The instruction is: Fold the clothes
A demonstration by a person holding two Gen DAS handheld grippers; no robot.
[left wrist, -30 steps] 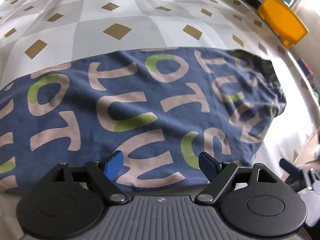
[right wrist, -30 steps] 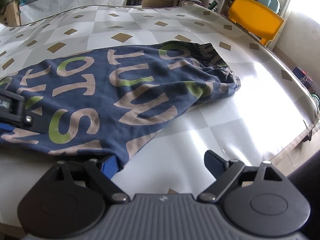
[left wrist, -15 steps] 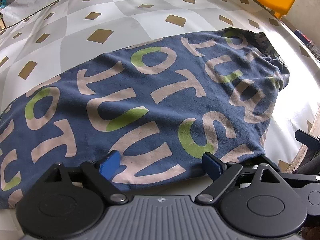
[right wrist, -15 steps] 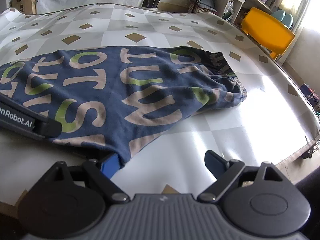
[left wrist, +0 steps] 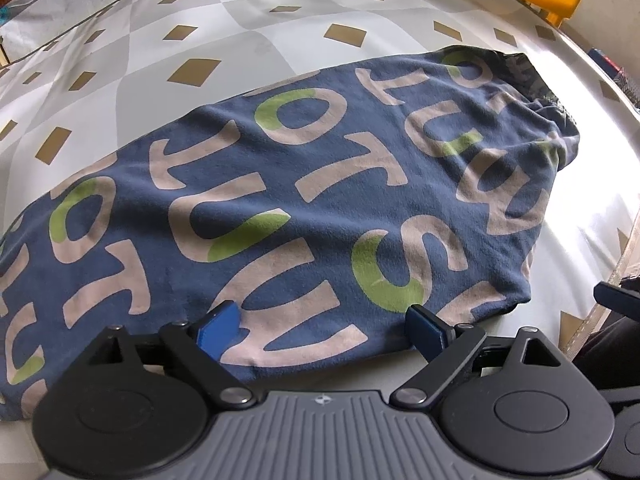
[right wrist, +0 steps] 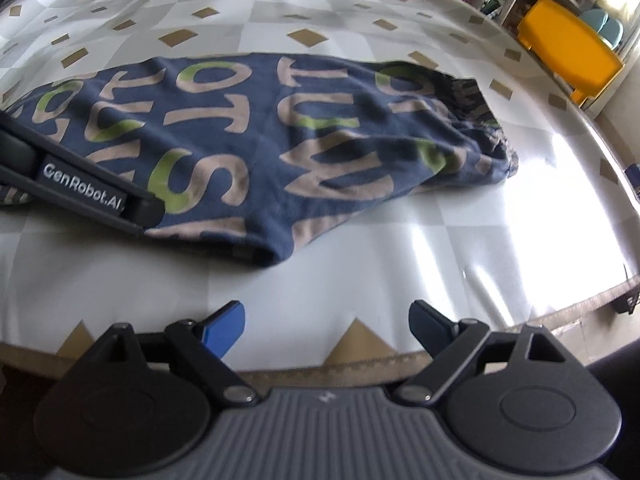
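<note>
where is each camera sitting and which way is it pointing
Left wrist view: it sits on the left gripper, low at the near edge of the blue garment, looking across the table; its own two open fingers show, plus part of the right gripper at the right edge.
Right wrist view: it sits on the right gripper, over the table's near edge, facing the garment's near corner; its open fingers show, and the left gripper enters from the left.
Shared: the garment, the table and the yellow chair.
</note>
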